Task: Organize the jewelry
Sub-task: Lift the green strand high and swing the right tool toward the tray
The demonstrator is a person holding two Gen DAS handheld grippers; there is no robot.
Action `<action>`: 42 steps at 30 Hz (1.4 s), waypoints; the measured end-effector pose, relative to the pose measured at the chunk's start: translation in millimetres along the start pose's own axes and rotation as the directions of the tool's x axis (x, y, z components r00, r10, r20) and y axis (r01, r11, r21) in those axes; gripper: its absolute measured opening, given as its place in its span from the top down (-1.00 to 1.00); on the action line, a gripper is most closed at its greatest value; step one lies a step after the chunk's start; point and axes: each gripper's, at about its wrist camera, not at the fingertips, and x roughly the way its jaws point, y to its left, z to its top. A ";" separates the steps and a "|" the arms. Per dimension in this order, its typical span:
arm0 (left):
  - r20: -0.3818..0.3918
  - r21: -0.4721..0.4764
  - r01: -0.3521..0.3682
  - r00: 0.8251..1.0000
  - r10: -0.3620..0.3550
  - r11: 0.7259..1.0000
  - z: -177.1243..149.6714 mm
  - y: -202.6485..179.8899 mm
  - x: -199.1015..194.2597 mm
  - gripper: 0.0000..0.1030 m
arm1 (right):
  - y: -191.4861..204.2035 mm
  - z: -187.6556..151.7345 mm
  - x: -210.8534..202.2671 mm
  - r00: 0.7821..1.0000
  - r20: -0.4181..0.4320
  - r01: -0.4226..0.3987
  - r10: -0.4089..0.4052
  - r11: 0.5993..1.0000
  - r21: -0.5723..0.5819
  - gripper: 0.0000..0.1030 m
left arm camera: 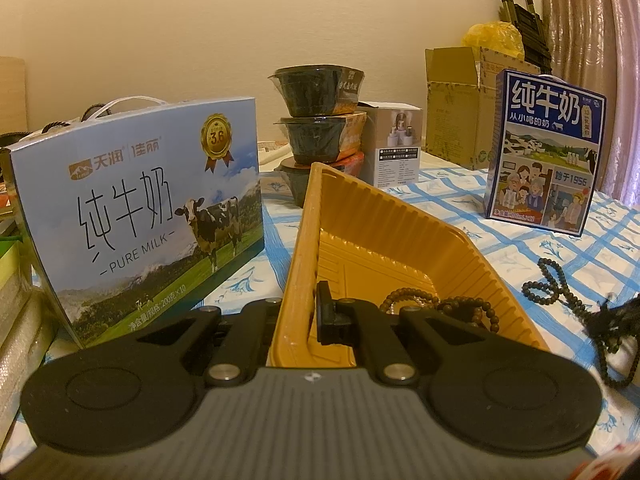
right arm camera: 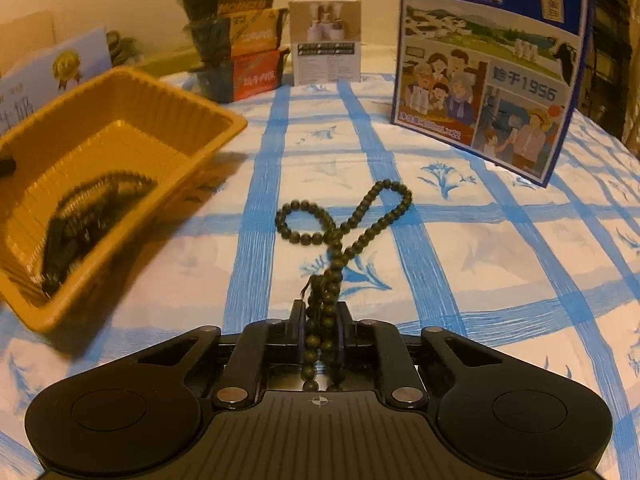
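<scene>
My left gripper (left arm camera: 304, 312) is shut on the near wall of a yellow plastic tray (left arm camera: 384, 216), which stands tilted; one finger (left arm camera: 328, 314) is inside it and the other is hidden behind the wall. Brown beads (left arm camera: 444, 306) lie in the tray's bottom. In the right wrist view the same tray (right arm camera: 168, 100) sits to the left with a dark bead pile (right arm camera: 92, 216) in it. My right gripper (right arm camera: 320, 312) is shut on a dark bead strand (right arm camera: 326, 292). The strand's two loops (right arm camera: 344, 216) trail forward on the blue-checked cloth. The strand (left arm camera: 548, 280) also shows right of the tray.
A light blue milk carton (left arm camera: 136, 208) stands left of the tray. A dark blue milk carton (right arm camera: 492, 60) stands at the back right. Stacked black bowls (right arm camera: 236, 36) and a small white box (right arm camera: 326, 40) line the far edge. A cardboard box (left arm camera: 456, 108) is behind them.
</scene>
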 end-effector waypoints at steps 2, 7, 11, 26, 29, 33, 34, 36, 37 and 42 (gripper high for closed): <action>0.000 -0.002 0.000 1.000 0.000 1.000 -0.1 -0.1 -0.1 0.91 | -4.2 7.4 -11.2 1.000 0.021 -0.011 0.011 1.000 0.029 0.87; 0.003 -0.004 -0.001 1.000 0.001 1.000 0.1 -0.4 -0.5 0.91 | -13.5 35.3 -49.6 0.993 0.114 -0.019 0.014 0.999 0.050 0.87; 0.004 -0.004 0.000 1.000 0.000 1.000 0.4 -0.3 -0.3 0.91 | -15.9 64.2 -85.5 0.980 0.197 -0.007 0.003 1.000 0.023 0.87; 0.005 -0.002 0.002 1.000 -0.002 1.000 1.0 0.2 0.4 0.91 | -13.0 173.1 -205.3 0.936 0.353 0.020 0.009 0.997 -0.079 0.87; 0.005 -0.001 0.002 1.000 -0.002 1.000 1.1 0.1 0.5 0.91 | -10.7 193.2 -224.7 0.930 0.367 0.022 0.015 0.995 -0.099 0.87; 0.008 0.003 0.004 1.000 -0.004 1.000 2.6 -0.8 0.9 0.91 | -5.6 218.1 -244.3 0.930 0.368 0.030 0.017 0.992 -0.121 0.87; 0.008 0.004 0.005 1.000 -0.005 1.000 3.0 -0.7 1.0 0.91 | -3.7 222.4 -248.3 0.929 0.369 0.038 0.012 0.991 -0.129 0.87; 0.009 0.004 0.007 1.000 -0.007 1.000 3.6 -1.0 1.4 0.91 | 1.1 230.1 -253.5 0.929 0.369 0.046 0.012 0.988 -0.149 0.87; 0.010 0.004 0.008 1.000 -0.008 1.000 3.8 -0.7 1.6 0.91 | 4.6 234.4 -256.2 0.929 0.370 0.051 0.012 0.986 -0.161 0.87; 0.010 0.001 0.008 1.000 -0.008 1.000 3.5 -0.6 1.8 0.91 | 16.7 249.3 -268.1 0.923 0.382 0.032 0.042 0.982 -0.185 0.87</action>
